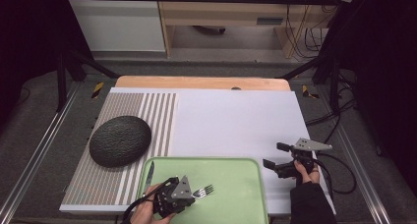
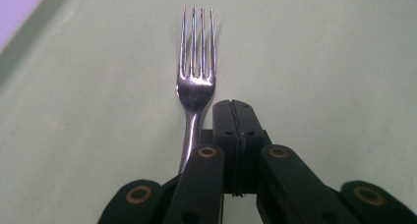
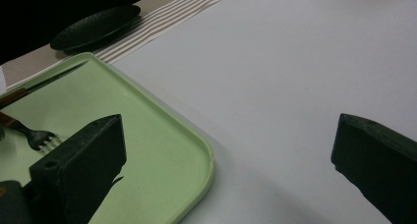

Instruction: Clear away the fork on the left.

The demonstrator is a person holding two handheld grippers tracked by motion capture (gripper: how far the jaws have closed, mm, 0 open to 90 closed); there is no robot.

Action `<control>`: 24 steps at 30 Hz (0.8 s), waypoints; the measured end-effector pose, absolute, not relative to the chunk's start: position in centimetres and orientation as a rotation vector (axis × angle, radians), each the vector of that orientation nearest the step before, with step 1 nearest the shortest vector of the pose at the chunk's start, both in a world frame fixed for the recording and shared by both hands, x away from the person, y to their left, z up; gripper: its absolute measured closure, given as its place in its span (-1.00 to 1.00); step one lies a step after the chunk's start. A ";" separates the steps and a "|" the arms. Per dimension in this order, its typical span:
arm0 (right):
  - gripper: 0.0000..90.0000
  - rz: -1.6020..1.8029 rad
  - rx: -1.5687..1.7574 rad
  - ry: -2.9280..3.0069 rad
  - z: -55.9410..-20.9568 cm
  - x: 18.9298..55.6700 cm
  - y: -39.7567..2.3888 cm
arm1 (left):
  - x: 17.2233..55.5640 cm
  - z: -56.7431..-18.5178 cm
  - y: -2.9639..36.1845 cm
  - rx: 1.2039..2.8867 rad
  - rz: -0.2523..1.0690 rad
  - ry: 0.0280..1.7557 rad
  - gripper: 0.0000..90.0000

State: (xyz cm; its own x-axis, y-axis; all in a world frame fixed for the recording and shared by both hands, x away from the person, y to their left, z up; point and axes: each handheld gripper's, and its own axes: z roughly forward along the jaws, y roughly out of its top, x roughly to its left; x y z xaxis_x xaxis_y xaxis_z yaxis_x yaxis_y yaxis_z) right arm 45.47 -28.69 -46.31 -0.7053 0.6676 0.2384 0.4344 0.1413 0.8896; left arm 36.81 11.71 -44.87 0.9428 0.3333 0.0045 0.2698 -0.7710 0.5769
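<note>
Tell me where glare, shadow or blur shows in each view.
High view: dark surround, soft overall; fork small and glinting. Left gripper view: glare on the fork's neck, tines sharp, tray evenly lit. Right gripper view: near fingers dark and soft, shadow on the tray.

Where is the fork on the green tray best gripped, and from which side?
By its narrow handle just behind the tines, from above: the fork lies flat on the tray. The left gripper is shut beside it, not on it.

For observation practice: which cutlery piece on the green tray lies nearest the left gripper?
The fork, beside its shut jaws; the knife lies apart at the tray's left edge.
</note>
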 end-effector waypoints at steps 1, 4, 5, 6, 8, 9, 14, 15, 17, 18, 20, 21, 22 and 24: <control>-0.99 1.594 1.085 2.199 -46.3 45.5 -28.7 | 36.9 -45.0 11.6 2.497 0.145 0.427 1.00; -0.99 1.602 1.086 2.196 -46.3 45.5 -28.7 | 37.1 -45.3 11.6 2.510 0.149 0.430 1.00; -0.99 1.602 1.085 2.197 -46.3 45.5 -28.7 | 37.1 -45.4 11.6 2.512 0.153 0.428 1.00; -0.99 1.599 1.084 2.197 -46.3 45.5 -28.7 | 37.1 -45.4 11.6 2.510 0.159 0.429 1.00; -0.99 1.597 1.084 2.197 -46.3 45.5 -28.7 | 37.2 -45.5 11.7 2.510 0.170 0.431 1.00; -0.99 1.598 1.084 2.197 -46.3 45.5 -28.7 | 37.2 -45.5 11.7 2.513 0.177 0.433 1.00; -0.99 1.603 1.085 2.197 -46.3 45.5 -28.7 | 37.3 -45.6 12.0 2.508 0.199 0.440 1.00; -0.99 1.599 1.084 2.198 -46.3 45.5 -28.7 | 37.3 -45.6 12.0 2.506 0.206 0.440 1.00; -0.99 1.598 1.086 2.199 -46.3 45.5 -28.7 | 37.4 -45.6 12.2 2.499 0.221 0.447 1.00; -0.99 1.598 1.086 2.200 -46.3 45.5 -28.7 | 37.4 -45.6 12.2 2.495 0.224 0.450 1.00; -0.99 1.599 1.087 2.200 -46.3 45.5 -28.7 | 37.5 -45.7 12.4 2.491 0.231 0.462 1.00; -0.99 1.598 1.087 2.201 -46.3 45.5 -28.7 | 37.6 -45.8 12.4 2.494 0.235 0.465 1.00; -0.99 1.599 1.086 2.201 -46.3 45.5 -28.6 | 37.6 -45.8 12.5 2.497 0.236 0.468 1.00; -0.99 1.596 1.085 2.202 -46.4 45.5 -28.6 | 37.8 -45.9 12.6 2.497 0.238 0.479 1.00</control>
